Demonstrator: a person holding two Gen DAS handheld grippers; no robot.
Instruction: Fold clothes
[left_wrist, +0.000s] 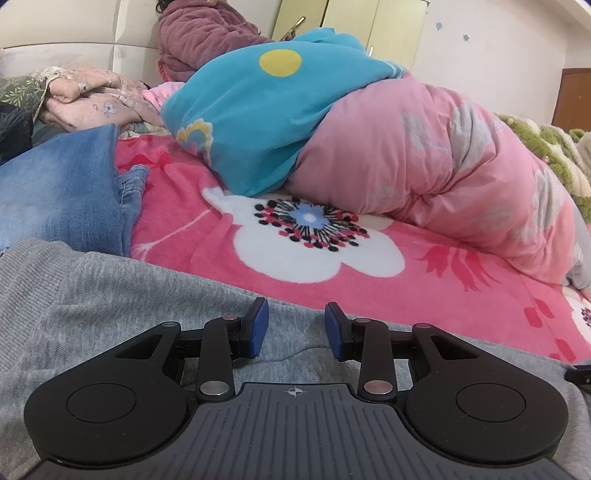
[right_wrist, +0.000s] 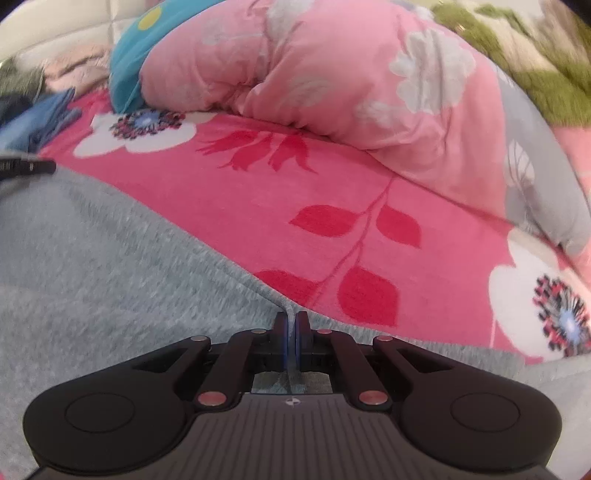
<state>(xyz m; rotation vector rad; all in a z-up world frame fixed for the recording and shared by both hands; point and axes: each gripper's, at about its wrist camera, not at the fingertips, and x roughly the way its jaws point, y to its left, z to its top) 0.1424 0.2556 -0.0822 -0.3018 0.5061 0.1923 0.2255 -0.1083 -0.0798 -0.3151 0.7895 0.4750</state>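
A grey knit garment (left_wrist: 110, 295) lies spread over the near part of the bed, and it fills the lower left of the right wrist view (right_wrist: 92, 240). My left gripper (left_wrist: 296, 314) hovers just over it, its blue pads (left_wrist: 258, 325) standing apart with only flat cloth beneath the gap. My right gripper (right_wrist: 291, 317) is shut on the garment's far edge, and a thin ridge of grey fabric is pinched between its pads. The left gripper's dark tip (right_wrist: 26, 166) shows at the left edge of the right wrist view.
The bed is covered by a pink floral blanket (left_wrist: 369, 295). Behind it lie a bulky pink quilt (left_wrist: 443, 166) and a teal quilt (left_wrist: 251, 110). Folded blue jeans (left_wrist: 62, 184) lie at the left and a green fleece (left_wrist: 546, 147) at the right. A person in a maroon jacket (left_wrist: 199, 37) sits at the back.
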